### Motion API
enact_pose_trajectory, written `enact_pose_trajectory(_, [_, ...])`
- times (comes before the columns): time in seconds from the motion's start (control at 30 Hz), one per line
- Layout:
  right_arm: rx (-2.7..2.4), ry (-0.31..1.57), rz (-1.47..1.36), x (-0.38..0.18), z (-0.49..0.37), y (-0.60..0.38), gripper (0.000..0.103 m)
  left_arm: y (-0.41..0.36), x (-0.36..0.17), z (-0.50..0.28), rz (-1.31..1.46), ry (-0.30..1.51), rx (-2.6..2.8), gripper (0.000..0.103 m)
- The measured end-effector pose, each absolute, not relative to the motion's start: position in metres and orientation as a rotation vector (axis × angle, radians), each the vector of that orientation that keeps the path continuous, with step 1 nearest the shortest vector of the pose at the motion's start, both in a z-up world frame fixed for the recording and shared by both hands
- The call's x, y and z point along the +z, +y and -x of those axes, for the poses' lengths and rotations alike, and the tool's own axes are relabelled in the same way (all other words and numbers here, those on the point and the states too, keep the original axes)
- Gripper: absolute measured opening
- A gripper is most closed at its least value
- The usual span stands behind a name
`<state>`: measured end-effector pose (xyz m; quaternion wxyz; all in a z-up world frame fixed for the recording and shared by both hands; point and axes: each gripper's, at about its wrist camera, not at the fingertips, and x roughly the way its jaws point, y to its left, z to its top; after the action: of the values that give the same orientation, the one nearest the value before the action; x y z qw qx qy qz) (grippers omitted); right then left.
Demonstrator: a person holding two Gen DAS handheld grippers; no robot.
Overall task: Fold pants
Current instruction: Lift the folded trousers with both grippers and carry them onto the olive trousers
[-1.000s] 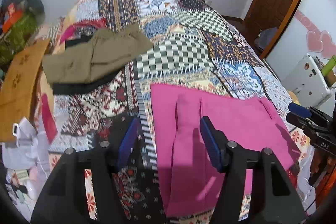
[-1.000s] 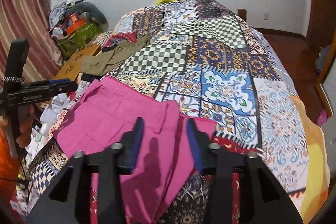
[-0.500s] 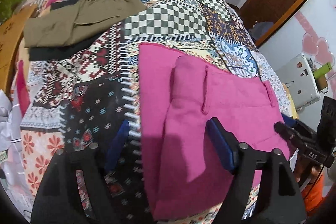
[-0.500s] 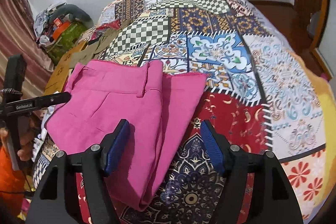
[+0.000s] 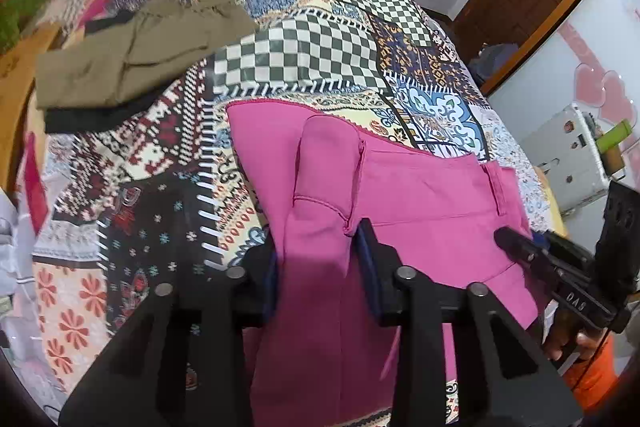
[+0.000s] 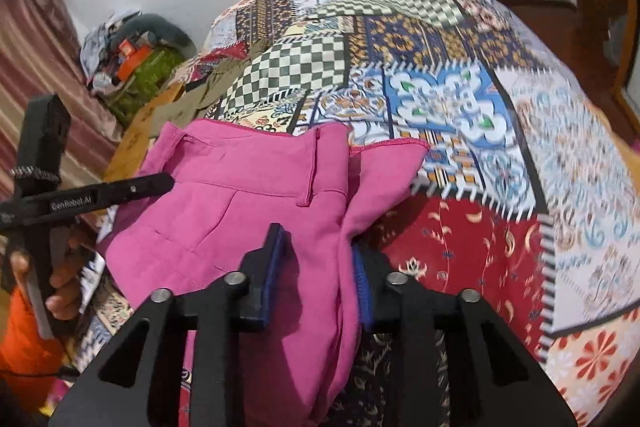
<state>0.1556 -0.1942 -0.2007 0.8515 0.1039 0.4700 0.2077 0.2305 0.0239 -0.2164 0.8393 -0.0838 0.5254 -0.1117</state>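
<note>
While your two tools sit at the near edge of the pink pants (image 5: 420,203), the step in hand looks like gripping for the next fold. Your left tool (image 5: 316,267) has its pads narrowed around a bunched ridge of pink cloth at 6 o'clock in its view; whether they pinch yet I cannot tell. Your right tool (image 6: 316,263) does the same on the opposite edge, pads set closely either side of a hanging fold, contact unclear there too.

The pants lie on the bed (image 6: 460,115), near its foot, partly folded already, with the waistband and a belt loop toward 2 o'clock in the left view. Judging from this, you next need a firm, even pinch through all layers, then a lift together so the doubled cloth carries over without skewing.

Pink fabric looks smooth, thin and limp, with stitched seams and a crisp hem. Beneath it the patchwork quilt is busy with checks and florals, soft and slightly domed. Olive pants (image 5: 132,55) rest folded at 10 o'clock, well apart.
</note>
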Motion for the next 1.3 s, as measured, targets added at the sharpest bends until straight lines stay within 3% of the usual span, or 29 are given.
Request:
enact_pose_trajectory(0.13, [0.455,0.961,-0.202,-0.192,-0.161,-0.192,0.013,0.028,-0.208,-0.227,0.171,1.092,-0.218,0.026])
enact_pose_trajectory(0.77, [0.579,0.730,-0.035,-0.122,-0.234,-0.109,0.011,0.103,-0.130,-0.263,0.076,0.852,-0.040,0.022])
enact_pose_trajectory(1.3, [0.661,0.701,-0.009,-0.124,-0.342,0.009,0.011,0.207,-0.157,-0.370,0.086,0.864,0.148,0.022])
